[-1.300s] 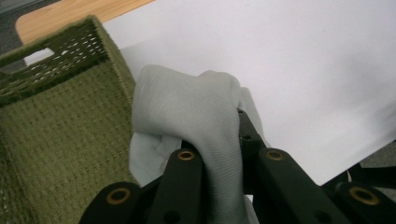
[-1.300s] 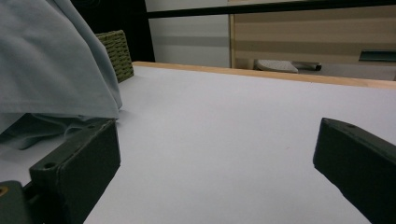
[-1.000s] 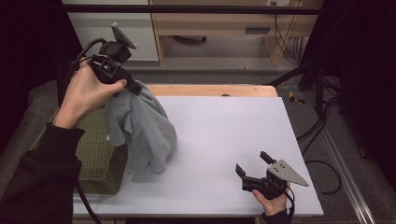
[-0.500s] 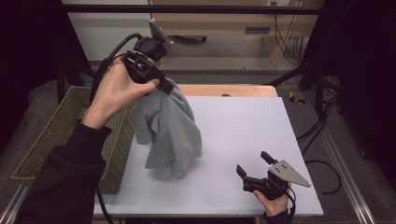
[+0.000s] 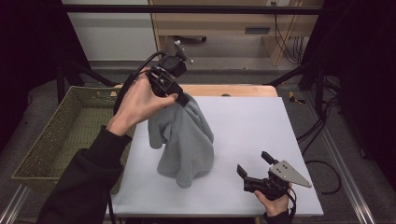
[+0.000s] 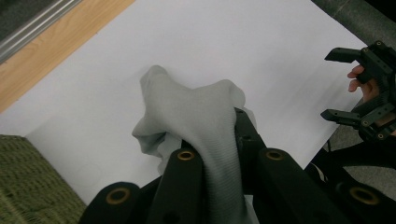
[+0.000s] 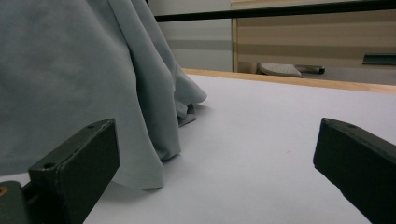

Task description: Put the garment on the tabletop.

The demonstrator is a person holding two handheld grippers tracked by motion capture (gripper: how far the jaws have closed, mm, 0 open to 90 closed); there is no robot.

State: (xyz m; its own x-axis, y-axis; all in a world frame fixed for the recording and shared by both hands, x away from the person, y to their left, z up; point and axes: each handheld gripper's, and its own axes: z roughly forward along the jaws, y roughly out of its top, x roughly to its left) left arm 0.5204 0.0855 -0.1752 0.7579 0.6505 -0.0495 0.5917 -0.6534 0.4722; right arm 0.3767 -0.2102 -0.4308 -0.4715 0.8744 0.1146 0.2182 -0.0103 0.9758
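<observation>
**Left jaws clamped on the grey cloth, right jaws spread wide over the table**

Your left gripper (image 5: 183, 99) has its two jaws closed tight on a bunched fold of the grey cloth (image 5: 187, 142); in the left gripper view (image 6: 219, 154) the fabric is squeezed between the black jaws and spills out over their tips. Your right gripper (image 5: 254, 164) stands with its jaws wide apart and nothing between them; in the right gripper view (image 7: 217, 154) the two black jaws sit at either edge with bare white surface in the gap.

You hold the left gripper raised above the far left part of the white tabletop (image 5: 252, 126), your left hand (image 5: 140, 100) wrapped around its body and a black cable looping behind it. The cloth hangs down from the jaws in a loose cone, and its lower folds reach the tabletop near the middle, slightly left of centre. In the right gripper view the cloth (image 7: 70, 79) drapes down at the left, its hem lying on the white surface just beyond the left jaw.

Your right hand (image 5: 273, 203) holds its gripper low at the near right corner of the table, with the grey three-cornered plate on top. It sits near the cloth but apart from it, jaws pointing toward the fabric.

A woven green basket (image 5: 70, 135) stands beside the table's left edge, under your left forearm. A strip of bare wood (image 5: 233, 89) runs along the far edge of the table.
</observation>
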